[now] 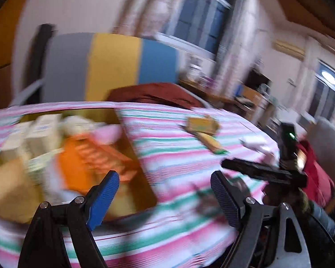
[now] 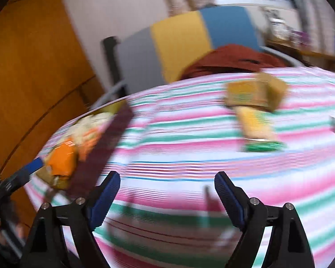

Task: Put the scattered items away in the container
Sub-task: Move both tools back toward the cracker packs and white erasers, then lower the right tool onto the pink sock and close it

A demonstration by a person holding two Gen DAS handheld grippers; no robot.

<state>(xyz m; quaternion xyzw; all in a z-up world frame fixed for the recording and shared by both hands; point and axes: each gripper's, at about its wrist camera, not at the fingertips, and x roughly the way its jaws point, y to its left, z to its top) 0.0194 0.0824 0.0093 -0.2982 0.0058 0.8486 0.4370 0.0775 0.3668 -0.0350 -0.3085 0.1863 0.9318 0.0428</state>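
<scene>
Both views are motion-blurred. A dark-walled container [image 1: 143,178] sits on the striped tablecloth [image 1: 178,163] at left, holding an orange packet [image 1: 73,165], pale cartons [image 1: 33,134] and other items. It also shows in the right wrist view [image 2: 114,129]. A yellow-brown box [image 1: 202,124] and a yellow-green packet [image 1: 213,145] lie on the cloth further right; in the right wrist view the box [image 2: 254,93] and packet [image 2: 256,129] lie ahead. My left gripper [image 1: 165,196] is open and empty beside the container. My right gripper [image 2: 167,196] is open and empty above the cloth.
A white item [image 1: 254,144] lies at the table's right edge. The right gripper's body [image 1: 265,172] shows at right in the left wrist view. A grey, yellow and blue panel [image 1: 114,67] and dark red cloth [image 1: 154,93] stand behind the table.
</scene>
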